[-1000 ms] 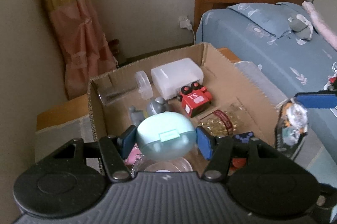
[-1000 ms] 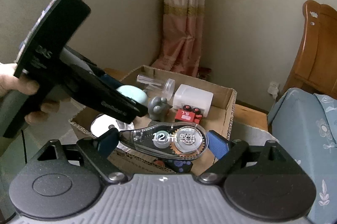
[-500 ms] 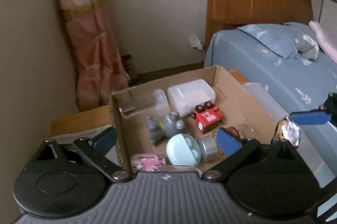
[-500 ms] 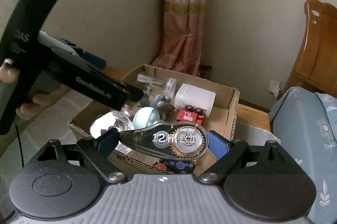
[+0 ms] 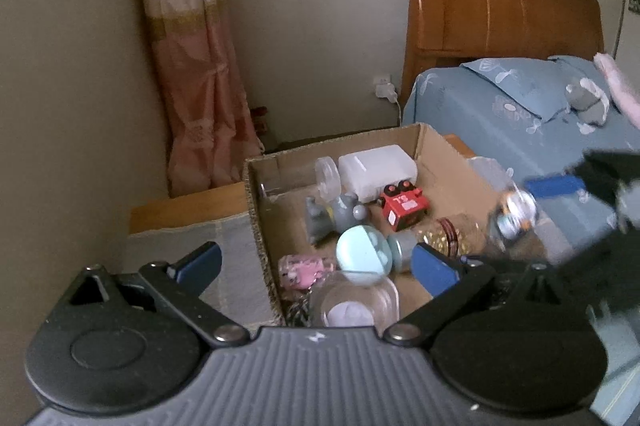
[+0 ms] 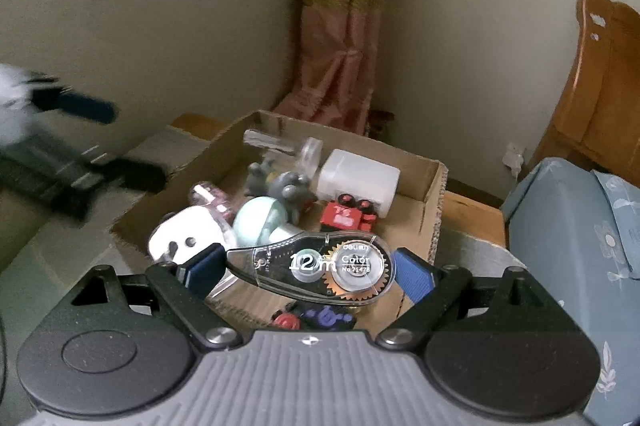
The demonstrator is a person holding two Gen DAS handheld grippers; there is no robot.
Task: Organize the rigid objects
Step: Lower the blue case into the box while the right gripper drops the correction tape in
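Pretty far along by the looks of it. Cardboard box (image 6: 434, 201) already stuffed: white plastic container (image 6: 358, 181) at the back, red toy (image 6: 346, 216), grey figurines (image 6: 286, 185), mint round case (image 5: 362, 254) lying loose in the middle, pink thing (image 5: 302, 268), clear bits near the front.

Left gripper (image 5: 316, 262): jaws spread wide, nothing between them, sitting back at the near-left corner of the box. Reads as done with its drop, though that's only a guess.

Right gripper (image 6: 308, 270): jaws clamped on the correction tape dispenser (image 6: 316, 268), clear shell with "12 m" on it, held sideways above the box's near edge. Not in yet.

So what's left, as far as can be seen: get that tape over the opening and let go. Can't tell whether more loose stuff waits outside the views.
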